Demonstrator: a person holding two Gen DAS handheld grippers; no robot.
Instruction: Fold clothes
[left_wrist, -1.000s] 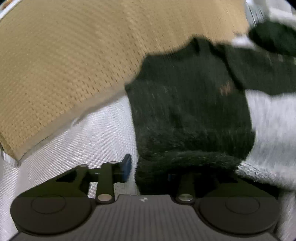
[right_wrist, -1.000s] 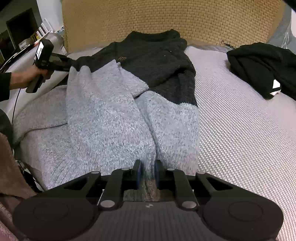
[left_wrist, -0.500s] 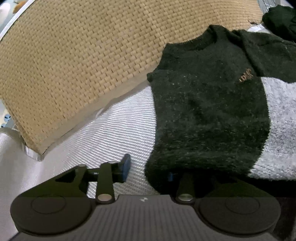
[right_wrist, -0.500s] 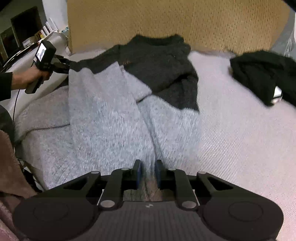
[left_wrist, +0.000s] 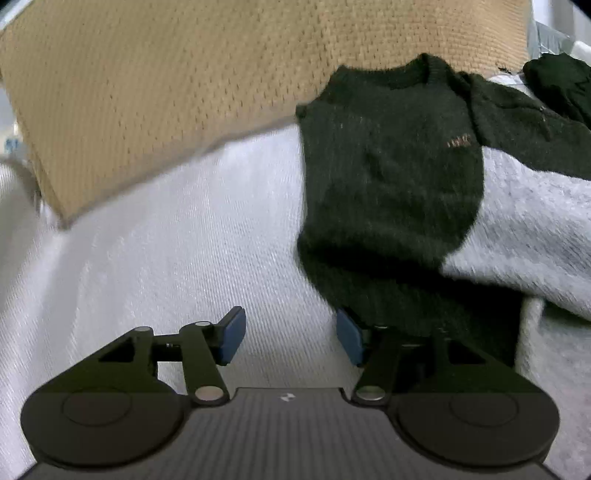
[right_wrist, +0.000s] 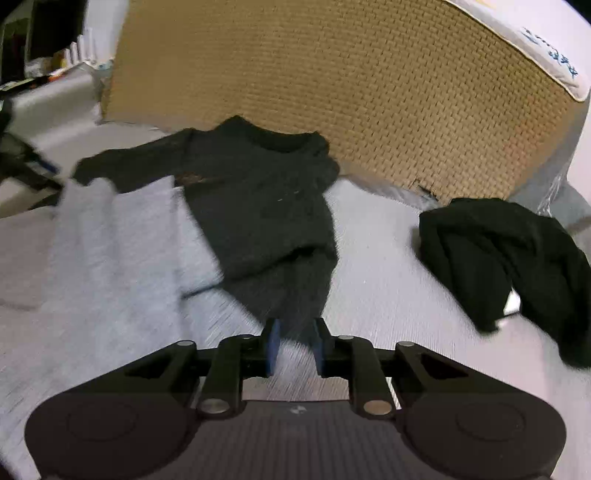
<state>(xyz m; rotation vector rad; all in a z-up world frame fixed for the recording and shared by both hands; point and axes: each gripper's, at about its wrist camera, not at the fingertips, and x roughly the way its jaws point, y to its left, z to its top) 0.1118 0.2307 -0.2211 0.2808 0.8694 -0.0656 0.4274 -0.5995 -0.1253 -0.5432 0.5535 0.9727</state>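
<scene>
A knit sweater (left_wrist: 388, 177), dark on top and grey below, lies on the white bed sheet (left_wrist: 166, 258). My left gripper (left_wrist: 291, 336) is open and its jaws are opening further. Only sheet shows between its blue pads, and the sweater's dark edge drapes over the outside of the right finger. In the right wrist view the sweater (right_wrist: 258, 206) runs in a taut ridge down to my right gripper (right_wrist: 295, 345). That gripper's pads are close together on blurred grey knit, and its jaws are beginning to open.
A tan woven headboard (right_wrist: 332, 92) stands behind the sweater, also filling the top of the left wrist view (left_wrist: 184, 92). A crumpled black garment (right_wrist: 498, 251) lies on the sheet to the right. Shelves and clutter sit at the far left.
My left gripper has spread its jaws and come off the sweater's dark edge, sliding left of it. My right gripper has moved forward and right with the grey knit still between its pads.
</scene>
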